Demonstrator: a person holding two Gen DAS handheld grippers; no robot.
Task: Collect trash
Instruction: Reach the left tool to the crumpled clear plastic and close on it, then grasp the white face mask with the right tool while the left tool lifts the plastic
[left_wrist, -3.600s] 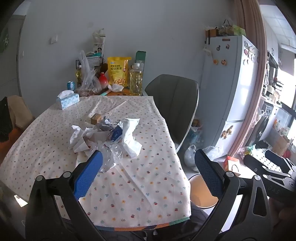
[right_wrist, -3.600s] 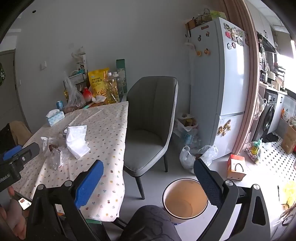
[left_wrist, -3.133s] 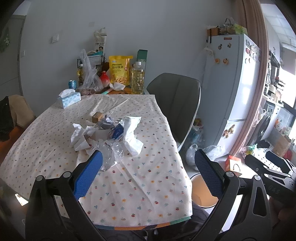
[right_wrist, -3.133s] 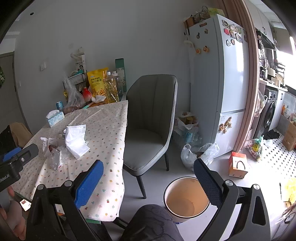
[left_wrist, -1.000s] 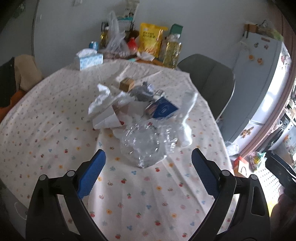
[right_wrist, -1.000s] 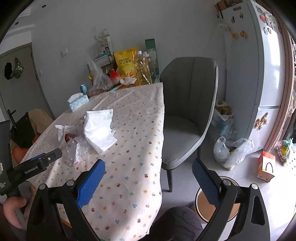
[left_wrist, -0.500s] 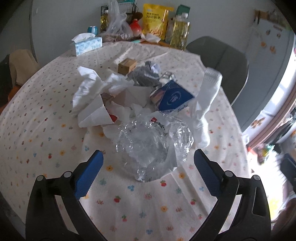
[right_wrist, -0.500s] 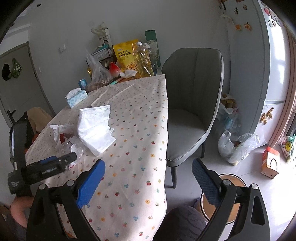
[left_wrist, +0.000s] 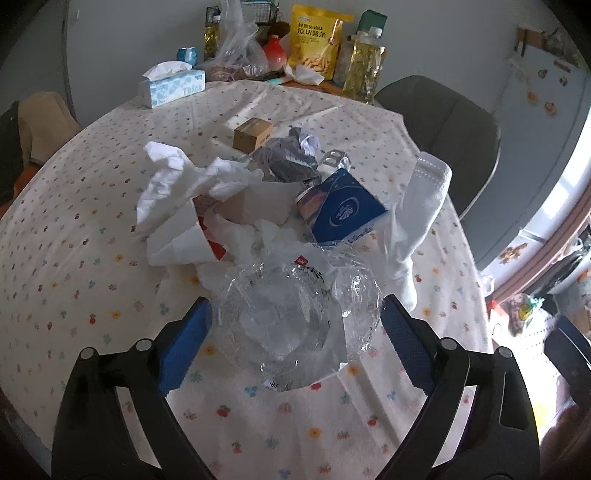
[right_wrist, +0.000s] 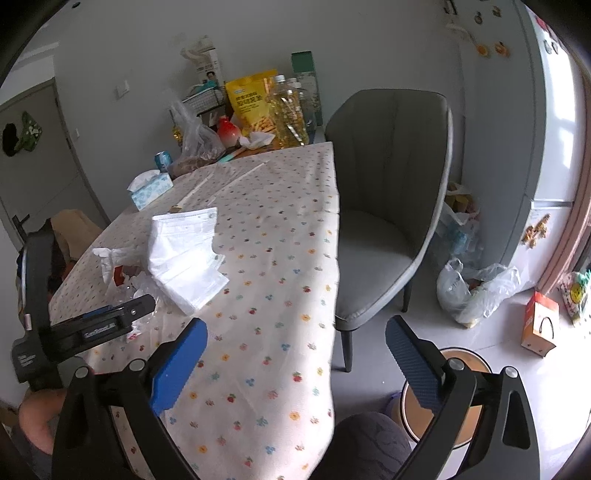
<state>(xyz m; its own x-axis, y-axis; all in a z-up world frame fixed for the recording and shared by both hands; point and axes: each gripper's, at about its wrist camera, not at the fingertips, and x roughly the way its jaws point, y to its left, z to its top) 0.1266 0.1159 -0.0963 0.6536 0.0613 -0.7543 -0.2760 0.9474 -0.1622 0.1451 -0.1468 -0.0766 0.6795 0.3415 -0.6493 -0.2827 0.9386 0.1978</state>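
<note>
A heap of trash lies mid-table: crumpled clear plastic (left_wrist: 280, 317), white tissues (left_wrist: 177, 184), a blue carton (left_wrist: 343, 210), a grey wrapper (left_wrist: 284, 158), a small cardboard box (left_wrist: 253, 134) and a white face mask (left_wrist: 421, 214). My left gripper (left_wrist: 295, 325) points down at the heap with the clear plastic between its fingers. Its jaws are closing, and the pads stand just off the plastic on both sides. My right gripper (right_wrist: 295, 354) hangs open and empty over the table's right edge. The mask (right_wrist: 184, 254) and a left finger (right_wrist: 118, 314) show in the right wrist view.
The table (left_wrist: 74, 258) has a flowered cloth. A tissue box (left_wrist: 171, 86) and groceries (left_wrist: 314, 40) stand at its far end. A grey chair (right_wrist: 384, 184) is beside it. A round bin (right_wrist: 469, 359), a plastic bag (right_wrist: 476, 291) and a fridge (right_wrist: 546, 129) are to the right.
My left gripper has come forward and down onto the heap, so the clear plastic now sits between its fingers. The right gripper has drifted closer to the table.
</note>
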